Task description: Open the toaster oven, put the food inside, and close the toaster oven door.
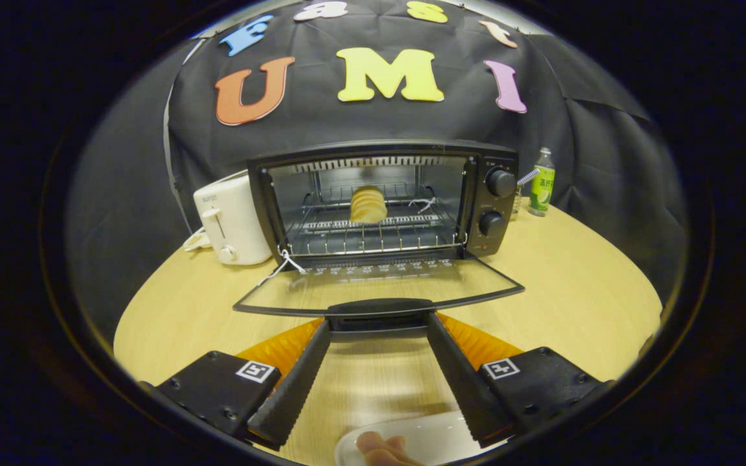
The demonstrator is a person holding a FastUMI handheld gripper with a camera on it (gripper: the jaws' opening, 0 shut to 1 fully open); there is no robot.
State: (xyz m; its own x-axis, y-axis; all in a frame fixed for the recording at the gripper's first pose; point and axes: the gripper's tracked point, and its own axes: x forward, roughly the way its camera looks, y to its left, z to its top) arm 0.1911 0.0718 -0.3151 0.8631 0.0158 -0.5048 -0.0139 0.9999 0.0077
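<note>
A black toaster oven (379, 197) stands on the wooden table with its glass door (379, 285) folded down flat toward me. A round pale piece of food (368, 204) rests on the wire rack (373, 236) inside the oven. My gripper (378, 325) is open, its fingertips reaching the black door handle (379, 309) from below, one fingertip near each end of it. Nothing is held between the fingers. Close beneath the gripper lies a white plate (412, 440) with a piece of food (383, 450) on it.
A white pop-up toaster (230, 220) stands just left of the oven, its cable trailing on the table. A green drink bottle (541, 182) stands to the oven's right, behind its knobs (499, 183). Bare wooden table (580, 291) spreads on both sides of the open door.
</note>
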